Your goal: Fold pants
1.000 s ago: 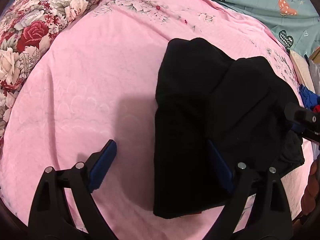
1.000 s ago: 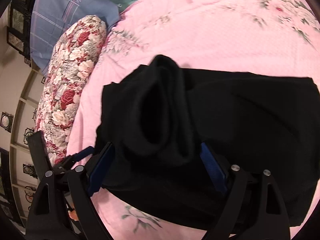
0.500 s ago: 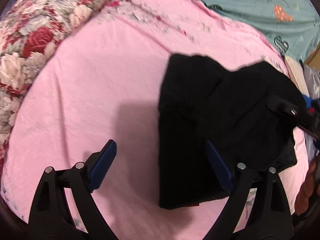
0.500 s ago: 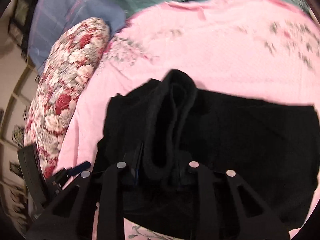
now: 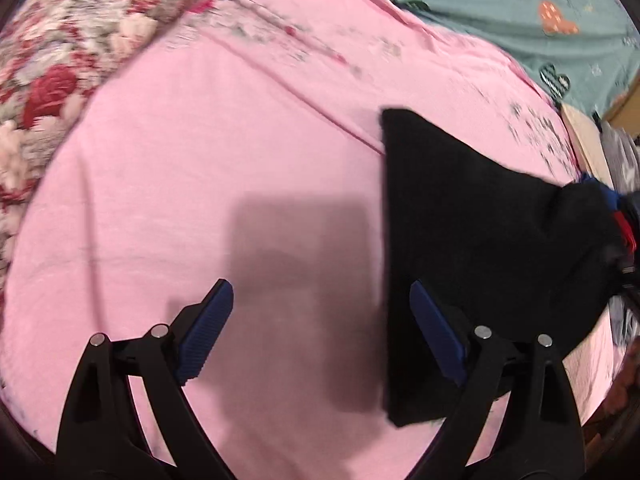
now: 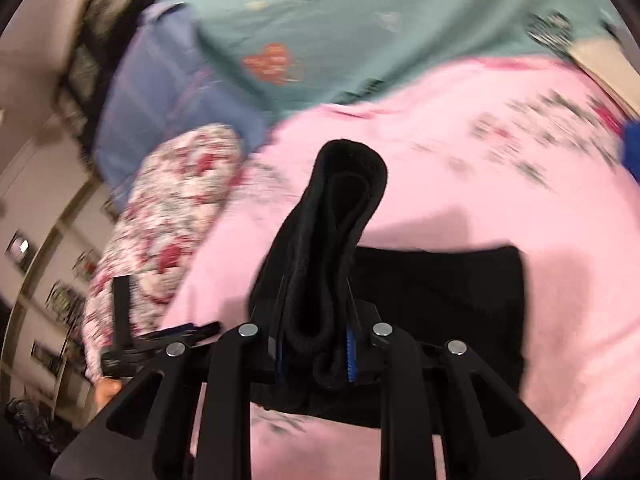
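The black pants [image 5: 472, 248] lie on the pink bedsheet [image 5: 240, 160], at the right of the left wrist view. My left gripper [image 5: 320, 320] is open and empty, hovering over bare sheet just left of the pants' edge. My right gripper [image 6: 316, 356] is shut on a thick folded bunch of the pants [image 6: 332, 240], which stands up between its fingers, lifted above the rest of the pants [image 6: 440, 292] lying flat on the sheet.
A red-and-white floral pillow [image 5: 80, 40] lies at the far left of the bed. A teal blanket with hearts [image 5: 520, 12] and a blue checked cloth [image 6: 160, 112] lie at the head. Coloured clothes [image 5: 616, 208] are piled at the right edge.
My right gripper has closed on the bunched pants and lifted the fold up. My left gripper has drawn away to the left, off the pants.
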Demonstrator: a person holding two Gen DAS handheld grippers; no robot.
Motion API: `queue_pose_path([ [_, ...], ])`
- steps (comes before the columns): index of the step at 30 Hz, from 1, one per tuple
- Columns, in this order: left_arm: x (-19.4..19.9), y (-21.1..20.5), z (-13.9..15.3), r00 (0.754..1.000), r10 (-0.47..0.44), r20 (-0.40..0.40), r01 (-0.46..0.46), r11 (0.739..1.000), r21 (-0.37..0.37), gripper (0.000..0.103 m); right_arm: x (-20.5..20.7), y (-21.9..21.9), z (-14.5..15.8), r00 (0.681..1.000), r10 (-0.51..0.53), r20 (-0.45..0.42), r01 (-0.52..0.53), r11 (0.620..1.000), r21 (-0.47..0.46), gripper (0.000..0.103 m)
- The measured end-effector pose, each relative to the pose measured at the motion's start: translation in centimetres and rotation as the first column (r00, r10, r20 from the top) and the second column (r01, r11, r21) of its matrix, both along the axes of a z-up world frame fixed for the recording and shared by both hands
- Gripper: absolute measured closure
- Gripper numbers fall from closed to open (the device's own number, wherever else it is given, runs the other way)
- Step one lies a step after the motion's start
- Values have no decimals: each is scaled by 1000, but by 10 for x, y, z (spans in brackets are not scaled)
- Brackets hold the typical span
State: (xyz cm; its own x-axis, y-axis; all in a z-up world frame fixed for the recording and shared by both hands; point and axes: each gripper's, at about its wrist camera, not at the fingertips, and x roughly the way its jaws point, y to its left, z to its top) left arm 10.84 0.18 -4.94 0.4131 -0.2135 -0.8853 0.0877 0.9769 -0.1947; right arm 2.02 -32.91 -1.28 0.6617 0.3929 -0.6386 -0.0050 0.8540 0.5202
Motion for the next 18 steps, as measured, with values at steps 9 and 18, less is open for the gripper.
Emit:
queue_pose_path([
  [9,4,-27,-10,999,-41,-36,43,997,62,12,1,-40,-34,986,-116,-118,113,993,-34,19],
  [18,2,-28,-12,998,-43,-41,46,996,78,12,67,-44,-40,986,-70,-149,62,997,-55,18],
])
